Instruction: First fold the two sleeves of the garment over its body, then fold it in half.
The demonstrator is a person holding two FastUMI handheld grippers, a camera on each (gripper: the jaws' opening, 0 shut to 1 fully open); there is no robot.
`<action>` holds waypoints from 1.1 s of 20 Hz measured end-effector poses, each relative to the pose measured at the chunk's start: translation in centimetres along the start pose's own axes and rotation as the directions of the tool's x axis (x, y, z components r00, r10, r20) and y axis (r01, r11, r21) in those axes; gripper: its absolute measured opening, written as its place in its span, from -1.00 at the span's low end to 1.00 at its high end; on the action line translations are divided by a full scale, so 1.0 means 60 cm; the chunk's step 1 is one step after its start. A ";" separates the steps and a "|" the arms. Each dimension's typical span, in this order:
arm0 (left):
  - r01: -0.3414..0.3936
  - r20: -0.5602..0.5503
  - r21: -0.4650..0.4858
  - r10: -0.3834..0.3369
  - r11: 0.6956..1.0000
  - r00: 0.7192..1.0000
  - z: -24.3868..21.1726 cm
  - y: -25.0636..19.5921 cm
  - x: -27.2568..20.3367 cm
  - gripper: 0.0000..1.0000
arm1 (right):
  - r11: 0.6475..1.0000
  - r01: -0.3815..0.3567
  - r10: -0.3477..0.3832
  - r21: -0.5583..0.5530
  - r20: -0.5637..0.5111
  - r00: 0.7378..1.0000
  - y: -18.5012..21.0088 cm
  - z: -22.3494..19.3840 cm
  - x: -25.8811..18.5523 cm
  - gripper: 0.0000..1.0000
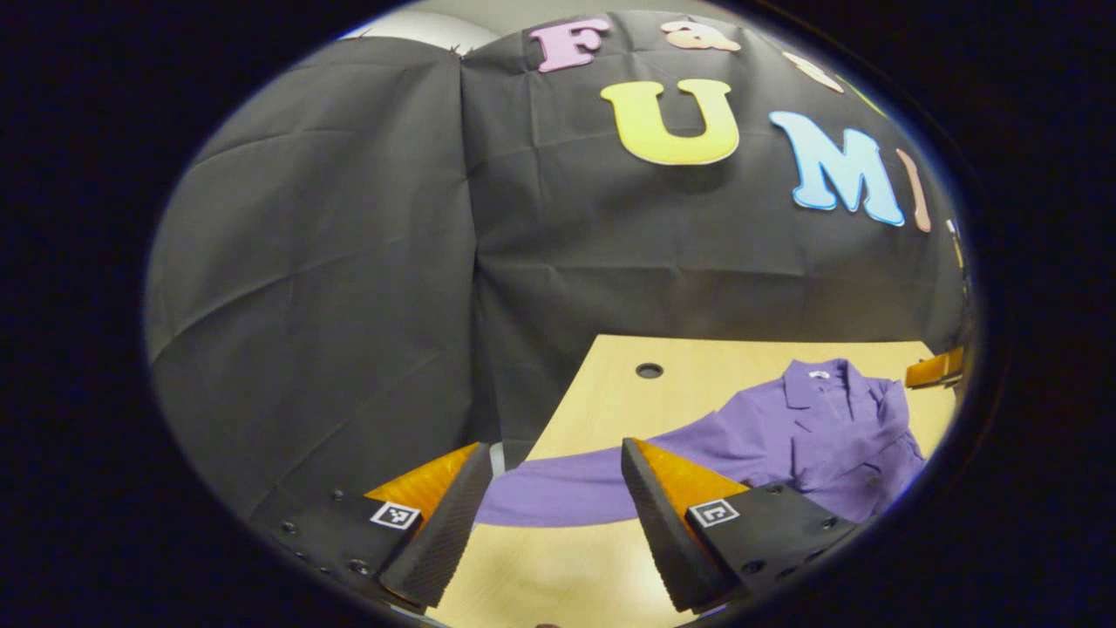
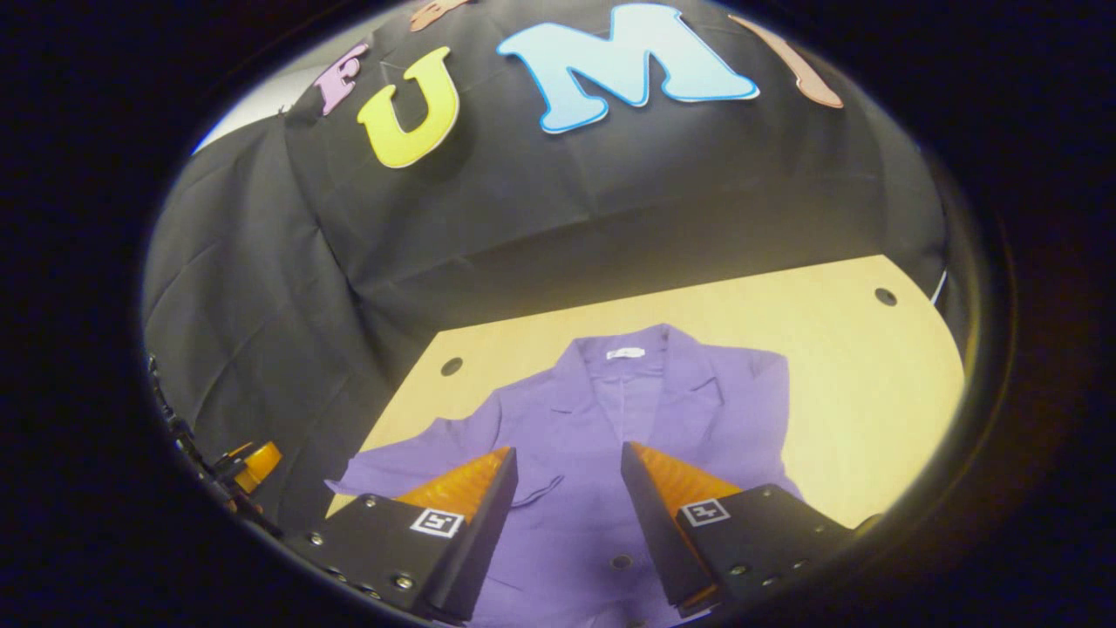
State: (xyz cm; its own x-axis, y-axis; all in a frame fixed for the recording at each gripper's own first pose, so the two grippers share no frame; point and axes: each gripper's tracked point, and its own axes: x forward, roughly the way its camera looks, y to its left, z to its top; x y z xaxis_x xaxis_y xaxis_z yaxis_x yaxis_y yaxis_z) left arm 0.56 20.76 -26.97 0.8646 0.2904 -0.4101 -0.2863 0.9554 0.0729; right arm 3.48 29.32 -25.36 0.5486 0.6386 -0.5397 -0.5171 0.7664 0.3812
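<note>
Hovering both tongs above the pale wooden table (image 2: 837, 366), I have nothing pinched yet: my left gripper (image 1: 558, 515) hangs with its fingers spread wide over the near left edge, and my right gripper (image 2: 567, 515) hangs just as spread over the middle of the garment. The purple collared button-front jacket of thin woven cloth (image 2: 610, 419) lies face up, collar toward the far edge where the black cloth wall (image 1: 349, 262) drops behind the table. In the left gripper view its long left sleeve (image 1: 575, 488) stretches flat toward the left edge, the cuff passing between my left fingers, though above or at cloth level I cannot tell. The right sleeve looks already laid over the body, since the shoulder on that side ends in a straight fold in the right gripper view; I judge that rather than know it. So the step in hand is the left sleeve. To do it well I would lower the left tongs onto the cuff, nip one layer only, lift just clear of the wood, and carry it across the chest in a shallow arc so the fold falls at the shoulder seam; the right tongs could press the body lest it drag. Counting: one jacket, one outstretched sleeve, two round holes in the tabletop, two grippers.
</note>
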 end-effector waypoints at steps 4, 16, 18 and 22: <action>-0.014 -0.059 -0.015 0.013 1.000 0.998 -0.049 0.019 0.051 0.87 | 0.999 0.037 -0.036 -0.012 0.038 0.999 -0.022 0.030 -0.027 0.51; -0.049 -0.288 -0.030 0.039 0.998 0.957 -0.203 0.041 0.163 0.96 | 0.973 0.229 -0.228 -0.001 0.102 0.968 -0.169 0.066 -0.129 0.51; -0.053 -0.321 -0.032 0.040 0.998 0.946 -0.230 0.037 0.179 0.92 | 0.967 0.254 -0.253 -0.003 0.101 0.962 -0.188 0.065 -0.145 0.51; -0.057 -0.365 -0.038 0.039 0.998 0.930 -0.264 0.033 0.199 0.92 | 0.955 0.296 -0.298 0.029 0.098 0.950 -0.223 0.064 -0.180 0.51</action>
State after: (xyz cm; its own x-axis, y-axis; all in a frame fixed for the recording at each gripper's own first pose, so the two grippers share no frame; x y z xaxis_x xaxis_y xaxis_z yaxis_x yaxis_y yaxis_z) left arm 3.79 25.27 -46.10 0.6425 0.2879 -0.7101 -0.3507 0.9345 0.0616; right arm 7.02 12.46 -21.74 0.7392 0.3852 -0.5524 -0.3119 0.9228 0.2262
